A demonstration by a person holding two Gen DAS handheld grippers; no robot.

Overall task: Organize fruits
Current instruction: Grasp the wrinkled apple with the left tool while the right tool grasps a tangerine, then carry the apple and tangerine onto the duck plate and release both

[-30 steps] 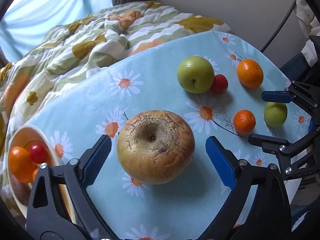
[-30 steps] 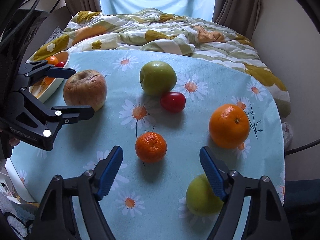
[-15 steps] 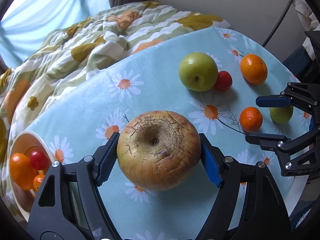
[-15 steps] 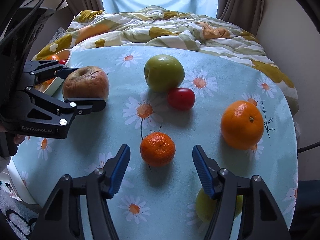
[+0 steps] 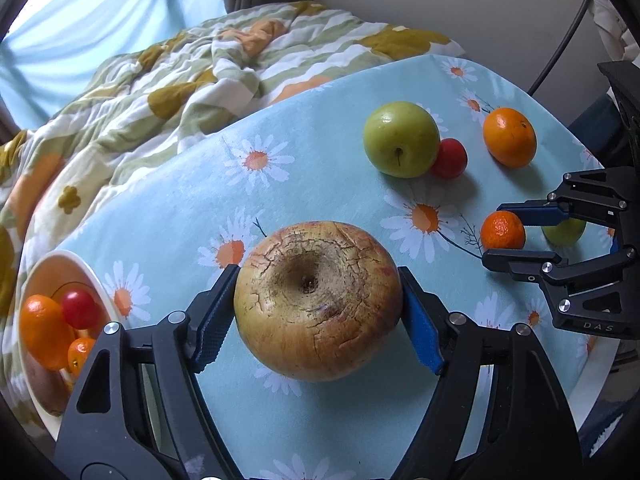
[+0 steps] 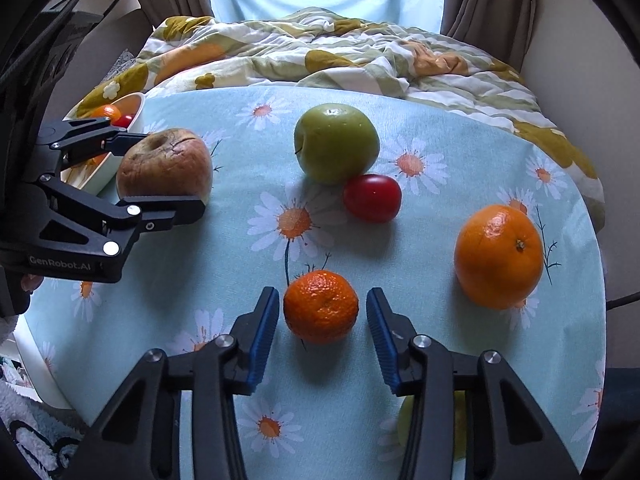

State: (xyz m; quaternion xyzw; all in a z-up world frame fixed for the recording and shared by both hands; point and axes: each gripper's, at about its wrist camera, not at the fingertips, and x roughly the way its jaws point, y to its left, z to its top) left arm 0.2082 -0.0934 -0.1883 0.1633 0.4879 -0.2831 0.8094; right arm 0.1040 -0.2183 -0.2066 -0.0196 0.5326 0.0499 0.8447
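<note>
1. Two grippers each have one fruit between their fingers. The left gripper (image 5: 318, 272) is clamped on the wrinkled apple (image 5: 318, 312); both blue pads press into its sides, with the stem hollow facing the camera.
2. The right gripper (image 6: 322, 294) has just been closing, and its jaws now stand narrow on the small mandarin (image 6: 321, 306), one pad at each side of it. The mandarin sits on the tablecloth (image 5: 320, 152).
3. Only the left wrist view shows the inside of the white bowl (image 5: 86, 266) at the table's left edge. An orange fruit, a red one and a smaller orange one lie in it. The right wrist view gives just its rim, behind the left gripper.
4. The left wrist view also shows a small green fruit (image 5: 564, 232) just behind the right gripper's fingers. In the right wrist view it is almost hidden under the right finger.
5. The right wrist view shows the middle of the table more clearly. The green apple (image 6: 336, 142) touches the small red fruit (image 6: 372, 198), and the large orange (image 6: 498, 256) lies apart, near the right edge.
6. Beyond the table both views show a rumpled quilt (image 5: 180, 80). The brown curtains (image 6: 480, 0) on both sides of the window appear fully only in the right wrist view.
</note>
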